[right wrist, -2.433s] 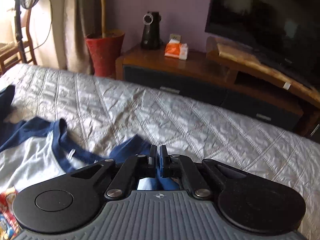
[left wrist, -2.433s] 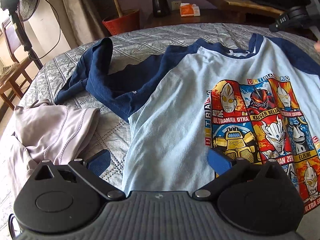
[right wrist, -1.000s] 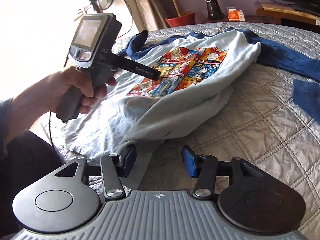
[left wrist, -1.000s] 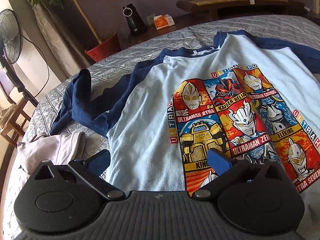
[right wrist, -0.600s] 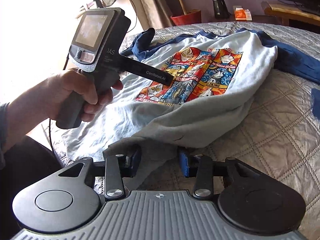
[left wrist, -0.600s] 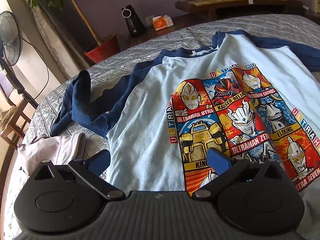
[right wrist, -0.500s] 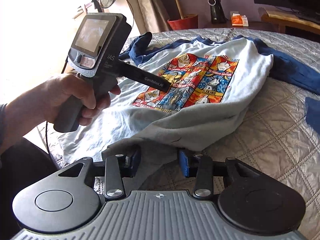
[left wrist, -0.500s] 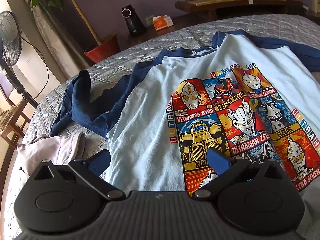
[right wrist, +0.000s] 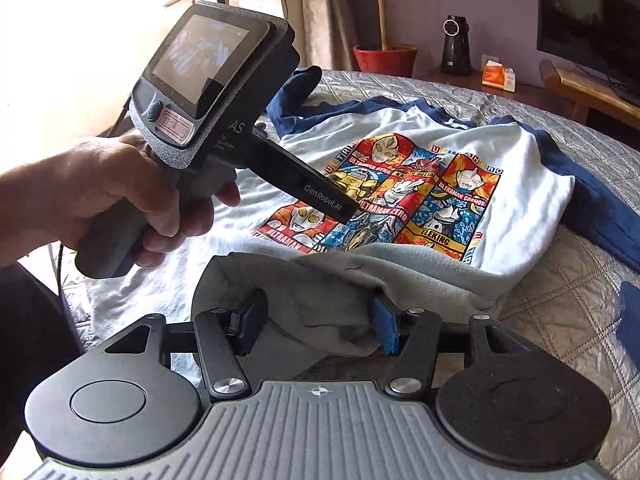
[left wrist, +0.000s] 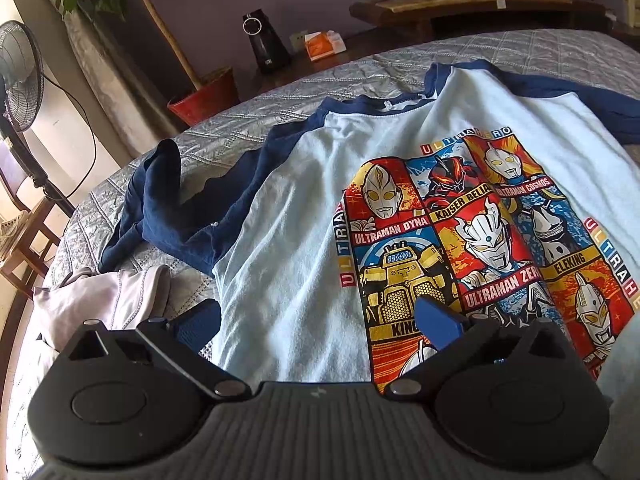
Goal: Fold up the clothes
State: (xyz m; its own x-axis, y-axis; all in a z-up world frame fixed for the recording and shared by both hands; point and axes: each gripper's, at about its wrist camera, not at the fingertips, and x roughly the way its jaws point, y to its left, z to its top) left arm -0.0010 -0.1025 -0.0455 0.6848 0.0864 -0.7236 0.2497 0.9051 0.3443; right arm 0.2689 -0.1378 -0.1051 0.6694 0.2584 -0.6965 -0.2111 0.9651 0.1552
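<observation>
A light blue shirt (left wrist: pixel 296 216) with navy sleeves and a bright cartoon print lies face up on the quilted bed; it also shows in the right wrist view (right wrist: pixel 516 184). My left gripper (left wrist: pixel 316 320) is open wide and hovers over the shirt's lower left part. In the right wrist view the left gripper's handle (right wrist: pixel 192 120) is held in a hand above the shirt. My right gripper (right wrist: pixel 316 324) is open, its fingers either side of the bunched bottom hem (right wrist: pixel 320 304) at the shirt's right corner. One navy sleeve (left wrist: pixel 160 208) lies crumpled to the left.
A pale grey garment (left wrist: pixel 96 300) lies bunched at the bed's left edge. A dark blue cloth (right wrist: pixel 630 316) sits at the far right. Beyond the bed (left wrist: pixel 532 52) stand a red plant pot (left wrist: pixel 204 96), a fan (left wrist: pixel 16 76) and a wooden TV stand (left wrist: pixel 472 4).
My right gripper has moved in on the shirt's bottom hem, and the cloth now sits between its open fingers. The left gripper has stayed open over the shirt, hardly moving.
</observation>
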